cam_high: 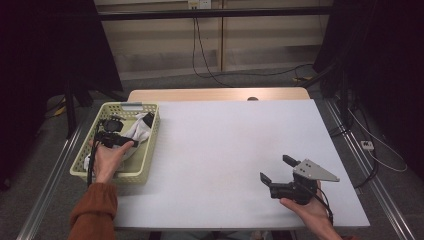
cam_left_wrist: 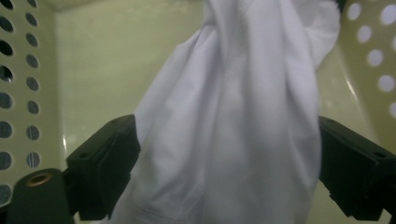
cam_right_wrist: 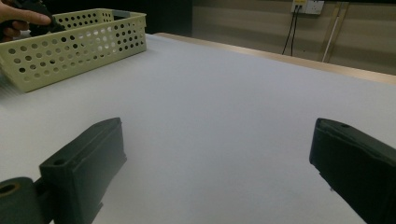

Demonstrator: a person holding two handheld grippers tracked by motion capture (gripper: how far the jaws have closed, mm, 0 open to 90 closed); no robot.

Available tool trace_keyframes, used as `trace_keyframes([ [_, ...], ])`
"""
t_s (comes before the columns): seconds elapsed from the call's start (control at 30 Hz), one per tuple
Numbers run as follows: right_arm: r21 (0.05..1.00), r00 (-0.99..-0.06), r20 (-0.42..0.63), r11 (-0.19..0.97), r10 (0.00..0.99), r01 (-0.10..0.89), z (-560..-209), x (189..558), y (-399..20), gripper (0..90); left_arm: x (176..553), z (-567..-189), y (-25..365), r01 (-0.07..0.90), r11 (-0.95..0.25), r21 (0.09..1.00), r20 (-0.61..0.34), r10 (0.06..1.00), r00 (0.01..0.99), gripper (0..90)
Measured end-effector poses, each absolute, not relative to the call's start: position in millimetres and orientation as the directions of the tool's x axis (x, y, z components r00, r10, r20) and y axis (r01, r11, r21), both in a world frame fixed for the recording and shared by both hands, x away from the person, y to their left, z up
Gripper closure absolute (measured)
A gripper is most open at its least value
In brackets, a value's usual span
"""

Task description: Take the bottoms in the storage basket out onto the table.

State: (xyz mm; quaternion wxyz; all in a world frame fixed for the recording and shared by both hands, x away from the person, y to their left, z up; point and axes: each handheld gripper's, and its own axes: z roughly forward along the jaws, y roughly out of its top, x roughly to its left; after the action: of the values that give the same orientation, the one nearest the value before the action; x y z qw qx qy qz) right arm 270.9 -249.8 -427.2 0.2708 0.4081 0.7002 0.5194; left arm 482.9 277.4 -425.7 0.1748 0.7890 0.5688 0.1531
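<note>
**Left gripper poised over cloth in basket**

Left gripper [cam_high: 111, 131] reaches down into the basket [cam_high: 148, 156] at the table's left edge, its jaws spread wide on either side of a white cloth [cam_left_wrist: 243, 121]. From where I sit, the left gripper view shows the fabric bunched between the two jaws, which are not yet pinched on it; whether either jaw touches the cloth I cannot tell. The cloth lies inside the basket, rumpled, one end rising toward the far wall, and a dark patch shows at its far end in the high view.

My right gripper [cam_high: 281, 170] rests apart, at the near right of the white table [cam_high: 225, 145], jaws wide open and holding nothing, pointed across the bare surface toward the basket.

I judge the job barely begun: the cloth is not yet grasped and remains in the basket. Closing the jaws, lifting it clear and setting it on the table all appear left to do.
</note>
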Motion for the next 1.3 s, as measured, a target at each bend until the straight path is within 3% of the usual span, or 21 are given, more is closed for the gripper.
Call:
trace_keyframes([
  [0.17,0.948,-0.52,0.044,0.128,0.853,0.29,-427,271,-250,3.1,488,-437,278,0.886,-0.29,0.361,0.011,0.952,0.307,15.8],
  [0.33,0.948,-0.516,0.046,0.125,0.855,0.293,-427,271,-250,3.0,488,-436,279,0.888,-0.275,0.368,0.007,0.956,0.293,21.9],
  [0.4,0.948,-0.517,0.047,0.125,0.855,0.292,-427,271,-250,3.0,487,-434,280,0.886,-0.281,0.369,0.005,0.954,0.301,35.8],
  [0.43,0.948,-0.517,0.047,0.125,0.855,0.292,-427,271,-250,3.0,486,-434,279,0.882,-0.276,0.382,0.002,0.955,0.298,35.8],
  [0.57,0.95,-0.518,0.043,0.126,0.855,0.286,-427,270,-250,3.1,485,-431,276,0.875,-0.308,0.374,0.005,0.944,0.33,59.6],
  [0.7,0.95,-0.517,0.044,0.125,0.855,0.288,-427,271,-250,3.1,486,-428,272,0.872,-0.334,0.359,0.002,0.934,0.357,73.1],
  [1.03,0.95,-0.516,0.045,0.122,0.855,0.286,-427,271,-250,3.1,484,-422,274,0.863,-0.319,0.392,-0.039,0.931,0.362,77.0],
  [1.3,0.951,-0.515,0.053,0.114,0.856,0.288,-426,271,-251,3.1,479,-411,278,0.828,-0.283,0.485,-0.057,0.934,0.352,77.0],
])
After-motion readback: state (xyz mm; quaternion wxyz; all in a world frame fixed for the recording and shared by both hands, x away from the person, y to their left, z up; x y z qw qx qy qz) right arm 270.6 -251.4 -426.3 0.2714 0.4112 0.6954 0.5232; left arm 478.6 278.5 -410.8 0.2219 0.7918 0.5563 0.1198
